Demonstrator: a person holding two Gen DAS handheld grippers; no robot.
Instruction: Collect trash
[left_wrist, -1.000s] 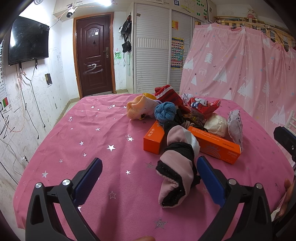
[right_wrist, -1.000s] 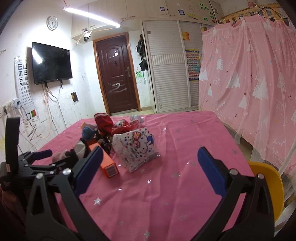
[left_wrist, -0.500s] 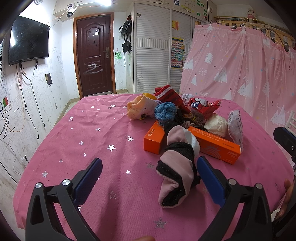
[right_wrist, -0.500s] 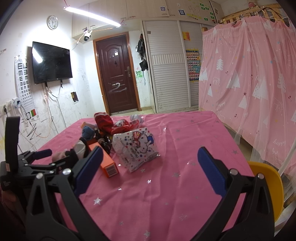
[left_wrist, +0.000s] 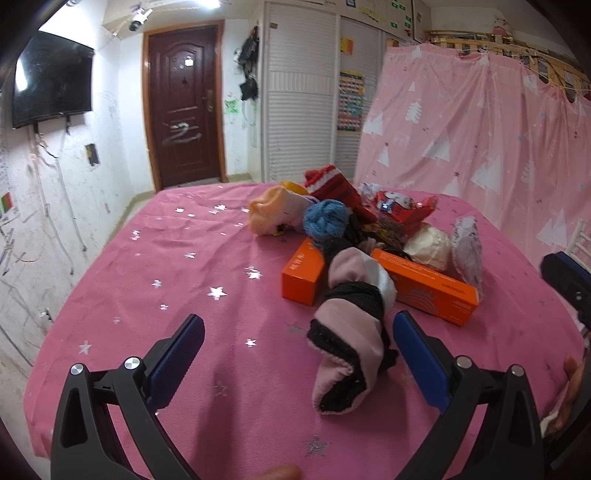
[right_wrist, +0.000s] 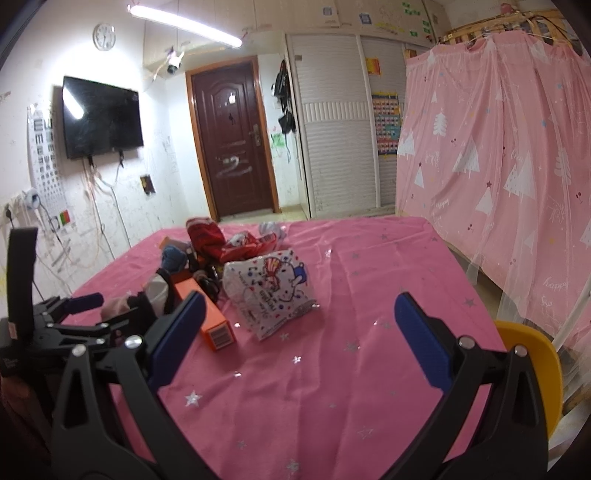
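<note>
A pile of socks and trash lies on the pink starred tablecloth (left_wrist: 177, 266). In the left wrist view I see two orange boxes (left_wrist: 303, 271) (left_wrist: 430, 291), a red snack wrapper (left_wrist: 404, 210), a white crumpled wad (left_wrist: 430, 245) and a pink-and-black sock (left_wrist: 351, 332). My left gripper (left_wrist: 297, 347) is open and empty, with the sock's toe between its fingers. In the right wrist view a white cartoon-print wrapper (right_wrist: 271, 291) lies by an orange box (right_wrist: 207, 317). My right gripper (right_wrist: 299, 325) is open and empty, just in front of that wrapper.
Socks in the pile: orange (left_wrist: 269, 214), blue (left_wrist: 325, 218), red striped (left_wrist: 328, 184). A yellow chair (right_wrist: 535, 362) stands at the table's right edge. A pink curtain (right_wrist: 498, 147) hangs to the right. The left gripper shows in the right wrist view (right_wrist: 74, 314).
</note>
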